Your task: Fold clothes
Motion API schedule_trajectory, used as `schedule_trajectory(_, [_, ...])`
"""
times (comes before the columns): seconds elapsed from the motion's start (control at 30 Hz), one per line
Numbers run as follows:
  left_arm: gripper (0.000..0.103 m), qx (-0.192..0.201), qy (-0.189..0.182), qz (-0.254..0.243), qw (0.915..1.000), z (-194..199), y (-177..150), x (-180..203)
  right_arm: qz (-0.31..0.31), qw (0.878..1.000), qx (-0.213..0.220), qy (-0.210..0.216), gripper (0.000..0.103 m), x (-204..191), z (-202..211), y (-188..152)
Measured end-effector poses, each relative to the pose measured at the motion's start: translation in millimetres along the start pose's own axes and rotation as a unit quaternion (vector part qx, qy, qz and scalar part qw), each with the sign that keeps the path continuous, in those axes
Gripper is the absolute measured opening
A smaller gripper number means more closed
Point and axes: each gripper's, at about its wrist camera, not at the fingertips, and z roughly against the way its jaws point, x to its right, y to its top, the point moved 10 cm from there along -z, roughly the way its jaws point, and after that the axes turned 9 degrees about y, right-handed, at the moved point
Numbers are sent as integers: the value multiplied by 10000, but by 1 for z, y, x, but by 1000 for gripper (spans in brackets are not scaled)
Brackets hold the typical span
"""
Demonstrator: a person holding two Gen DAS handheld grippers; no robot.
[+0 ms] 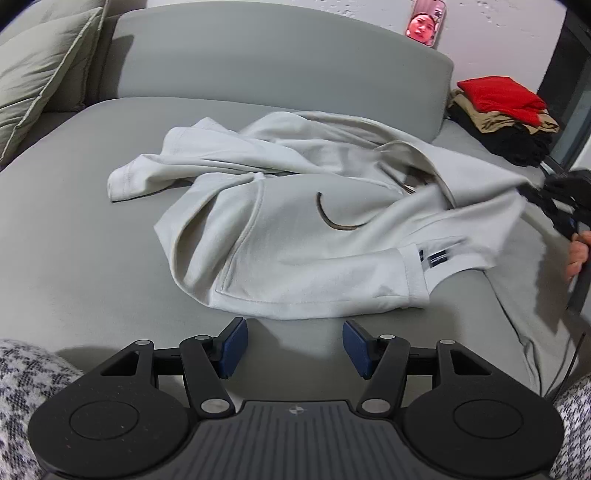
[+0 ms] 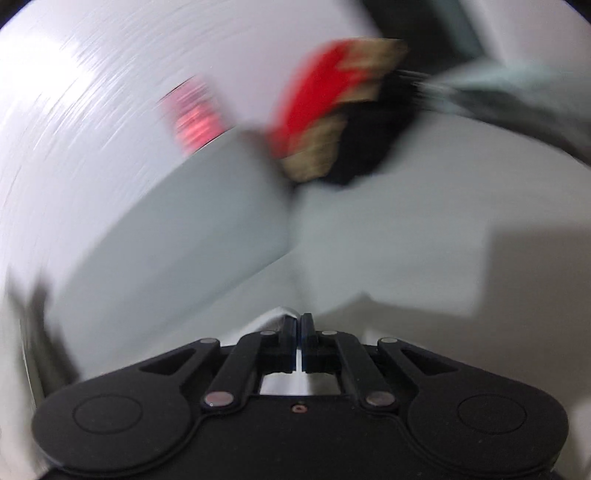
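Observation:
A pale grey hoodie point(image 1: 295, 240) lies crumpled on the grey sofa seat point(image 1: 74, 240), with its pocket and hem toward me, a dark drawstring across the chest and a sleeve flung left. My left gripper point(image 1: 294, 332) stands open just short of the hem, its blue pads point(image 1: 232, 347) holding nothing. My right gripper point(image 2: 298, 319) is shut on a fold of the pale fabric point(image 2: 273, 321). In the left wrist view it shows blurred at the hoodie's right edge point(image 1: 554, 206). The right wrist view is heavily motion-blurred.
A stack of folded clothes point(image 1: 506, 110), red on top of tan and black, sits at the sofa's far right end point(image 2: 325, 122). A phone point(image 1: 424, 22) leans on the backrest point(image 1: 258, 55). A cushion point(image 1: 40, 74) fills the left corner. A hand point(image 1: 578, 254) holds the right tool.

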Motion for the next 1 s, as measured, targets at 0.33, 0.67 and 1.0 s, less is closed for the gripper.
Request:
schedule_trajectory(0.33, [57,-223,-336,71,9992,13,-13,12,-651,9971,-279,-294,2,44,10,0])
schedule_trajectory(0.67, [59,-473,-763,1852,9786,13,-21,-17,-884,9947,-514,-138,3,43,6,-5])
schedule_trajectory(1.0, [66,-763,-1587,3749,9102,-32,-2,-30,-940,9941,-542,3,4,39,4,-5])
